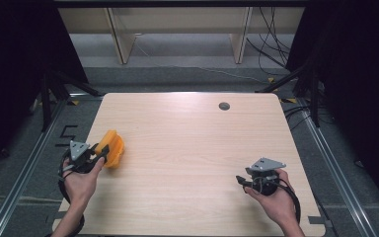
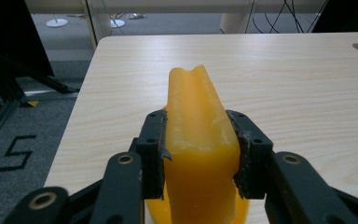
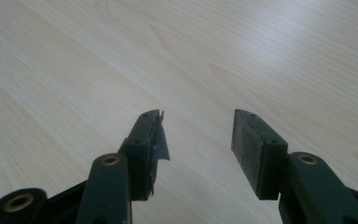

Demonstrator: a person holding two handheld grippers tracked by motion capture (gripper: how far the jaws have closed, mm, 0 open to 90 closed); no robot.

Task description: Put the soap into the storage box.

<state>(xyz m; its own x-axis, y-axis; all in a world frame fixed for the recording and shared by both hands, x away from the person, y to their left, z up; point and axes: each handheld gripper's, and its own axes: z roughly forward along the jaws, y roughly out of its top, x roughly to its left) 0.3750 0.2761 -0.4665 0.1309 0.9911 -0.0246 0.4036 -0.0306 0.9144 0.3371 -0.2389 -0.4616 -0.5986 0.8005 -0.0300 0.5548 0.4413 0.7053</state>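
A yellow-orange, soft-looking block (image 1: 112,148) rests on the wooden table (image 1: 192,148) near its left edge. My left gripper (image 1: 103,149) is shut on it. In the left gripper view both black pads press the sides of the orange block (image 2: 198,140), which stands up between them with a notched top. Its base flares out on the table below the jaws. My right gripper (image 1: 240,180) hovers near the table's front right, held in a hand. The right gripper (image 3: 198,135) is open in its own view, with bare wood between its fingers.
A small grey round grommet (image 1: 224,105) sits in the table near the back edge. Black frame legs and cables stand on the grey floor around the table. Pale wooden shelving (image 1: 177,29) stands behind it.
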